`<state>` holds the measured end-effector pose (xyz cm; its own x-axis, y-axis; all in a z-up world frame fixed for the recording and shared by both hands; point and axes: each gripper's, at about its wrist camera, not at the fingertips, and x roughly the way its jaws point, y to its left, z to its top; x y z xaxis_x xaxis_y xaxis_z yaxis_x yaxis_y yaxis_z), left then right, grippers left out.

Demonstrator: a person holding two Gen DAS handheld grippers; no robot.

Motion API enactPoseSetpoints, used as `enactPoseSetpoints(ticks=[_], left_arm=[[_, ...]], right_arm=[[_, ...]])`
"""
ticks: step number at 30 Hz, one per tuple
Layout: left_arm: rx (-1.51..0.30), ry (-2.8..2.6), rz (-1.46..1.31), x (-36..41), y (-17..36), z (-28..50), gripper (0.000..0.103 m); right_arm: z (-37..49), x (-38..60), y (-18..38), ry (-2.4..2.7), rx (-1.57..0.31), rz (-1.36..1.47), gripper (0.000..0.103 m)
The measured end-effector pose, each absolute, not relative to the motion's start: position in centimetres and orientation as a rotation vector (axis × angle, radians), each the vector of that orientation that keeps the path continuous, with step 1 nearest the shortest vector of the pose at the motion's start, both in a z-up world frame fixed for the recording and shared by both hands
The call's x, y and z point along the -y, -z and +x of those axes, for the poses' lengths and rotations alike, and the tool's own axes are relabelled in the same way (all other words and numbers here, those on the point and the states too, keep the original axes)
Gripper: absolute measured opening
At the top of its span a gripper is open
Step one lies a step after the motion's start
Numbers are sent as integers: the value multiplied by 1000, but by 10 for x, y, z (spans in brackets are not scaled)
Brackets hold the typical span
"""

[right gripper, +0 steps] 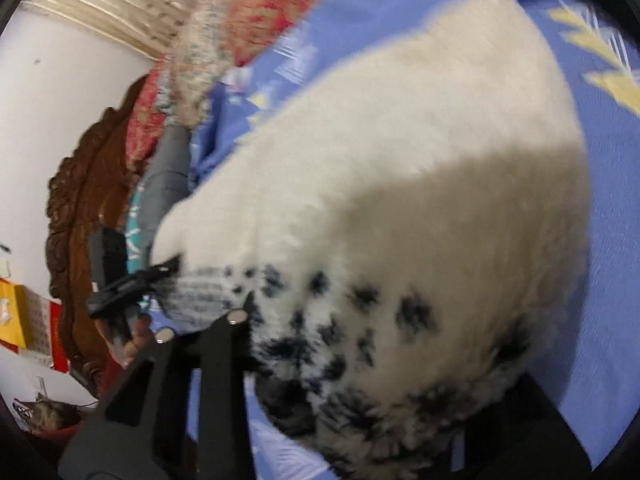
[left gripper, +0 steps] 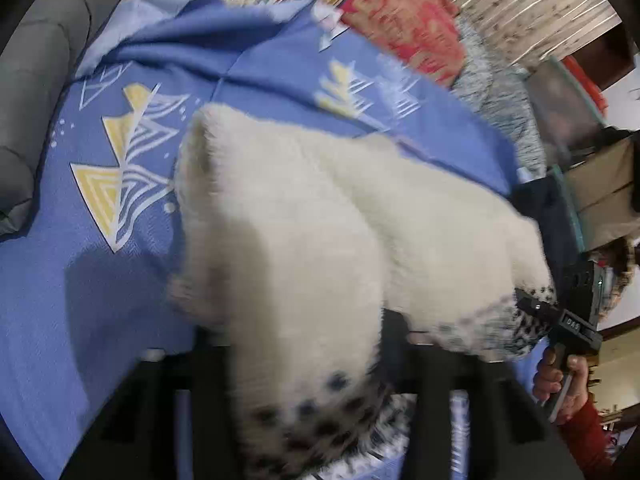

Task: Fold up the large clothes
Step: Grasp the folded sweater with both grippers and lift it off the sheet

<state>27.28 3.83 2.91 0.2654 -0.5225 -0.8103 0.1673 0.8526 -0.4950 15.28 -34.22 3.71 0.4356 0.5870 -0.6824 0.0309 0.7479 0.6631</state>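
**A:** Sweater (left gripper: pixel 304 208) first, where is it and who has it?

**B:** It lies white and fluffy across the blue bedspread (left gripper: pixel 80 300), far end resting on the cloth, near end raised. The dark-patterned hem (right gripper: pixel 340 344) is the raised part. The left gripper (right gripper: pixel 162 272) is clamped onto one corner of the hem and the right gripper (left gripper: pixel 528 300) onto the other, fabric pinched between the jaws on both

**A:** Why take it by the hem corners?

**B:** My guess is that it keeps the edge stretched straight between the two hands, so the bottom can be carried over the body in one even fold. Held at one point only, this thick pile would sag and bunch

**A:** Anything in the way of that fold?

**B:** Not on the bedspread itself, as far as these blurred views show. A red patterned quilt (left gripper: pixel 404 32) and a speckled fuzzy throw (left gripper: pixel 496 96) are heaped past the far end, near enough that a long carry might brush them. A grey cushion (left gripper: pixel 36 120) borders one side and a carved wooden headboard (right gripper: pixel 76 216) stands beyond the other, both apart from the sweater

**A:** Main risk?

**B:** Probably the sleeves. I cannot tell where they lie, and they could end up trapped unevenly inside the fold
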Motion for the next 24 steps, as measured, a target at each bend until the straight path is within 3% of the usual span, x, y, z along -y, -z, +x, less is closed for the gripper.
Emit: enactPoseSetpoints(ticks=[6, 11, 14, 19, 20, 21, 24], left_arm=[[-1016, 559, -417, -70, -113, 245, 51], [-758, 488, -425, -157, -195, 220, 51], [-647, 333, -451, -235, -223, 217, 51], [-633, 55, -507, -349, -215, 234, 51], [-656, -26, -514, -370, -202, 243, 52], [-699, -115, -520, -388, -184, 254, 57], [-924, -361, -468, -419, -112, 286, 63]], right_arm=[[149, 270, -160, -539, -896, 522, 31], [178, 173, -244, -646, -760, 335, 31], [219, 113, -264, -702, -737, 303, 31], [313, -23, -252, -760, -787, 241, 32], [337, -56, -235, -727, -817, 220, 38], [353, -80, -218, -664, -837, 177, 57], [385, -135, -167, -434, -869, -31, 70]])
